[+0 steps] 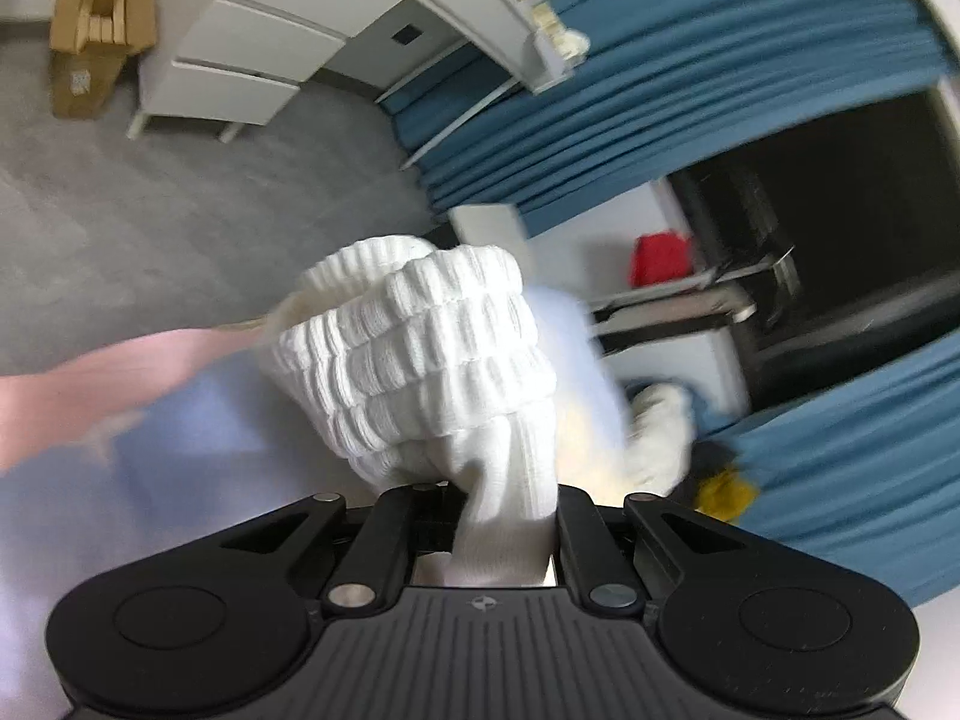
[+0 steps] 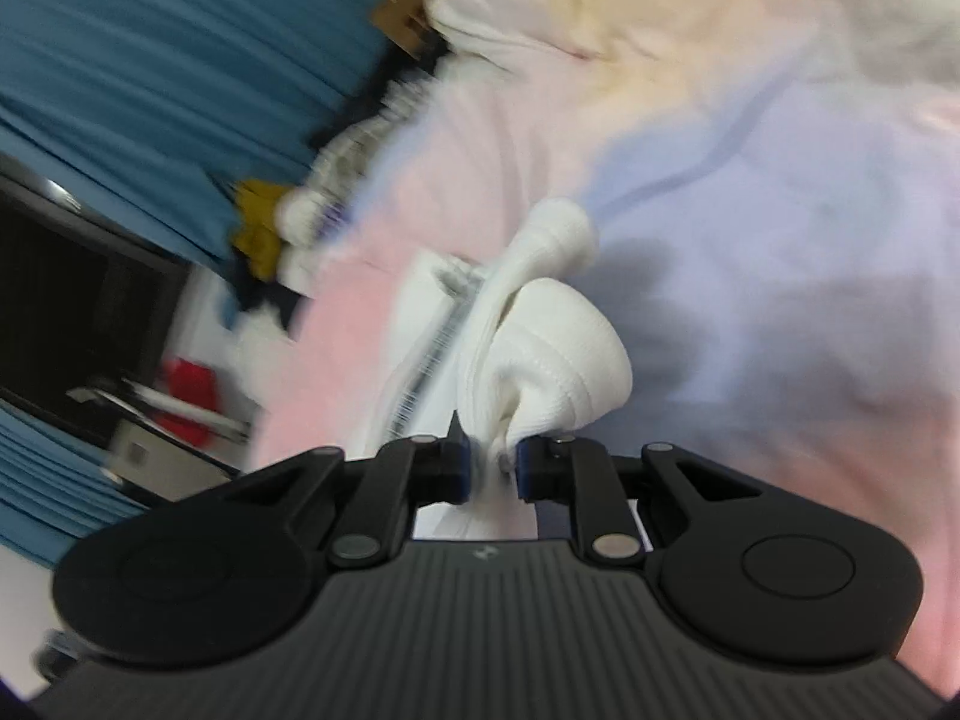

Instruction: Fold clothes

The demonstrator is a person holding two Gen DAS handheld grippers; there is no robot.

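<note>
left hand-held gripper [image 1: 503,510]: closed down on a bunch of white ribbed knit, the cloth squeezed into a narrow neck between the black fingers.
right hand-held gripper [image 2: 492,468]: pinched nearly shut on another white ribbed band; its blue-tipped pads [image 2: 459,468] press the fabric into a tight fold.
ribbed cuff [image 1: 414,354]: thick, elastic knit in raised rows, bunched into a soft roll just ahead of the left fingers; it looks springy and likely to relax once let go.
ribbed hem [image 2: 558,354]: the same white ribbing, curled over itself, beside what looks like a zip line running away from the right fingers.
pastel garment [image 2: 750,192]: soft fleece-like cloth shaded pink, lilac and pale yellow, hanging or spread just beyond both grippers; whether it rests on anything cannot be told.
handling: light, limp and not fragile; it will sag and drape from any grip, so the firmer ribbed edges are the sensible places to hold, as the smooth body would probably slip and stretch.
blur: both views are smeared, so fine detail is uncertain.
far background: grey floor, white drawer unit [image 1: 240,54], open cardboard box [image 1: 99,24], pleated blue curtains [image 1: 720,60], a small red object [image 1: 660,258].
</note>
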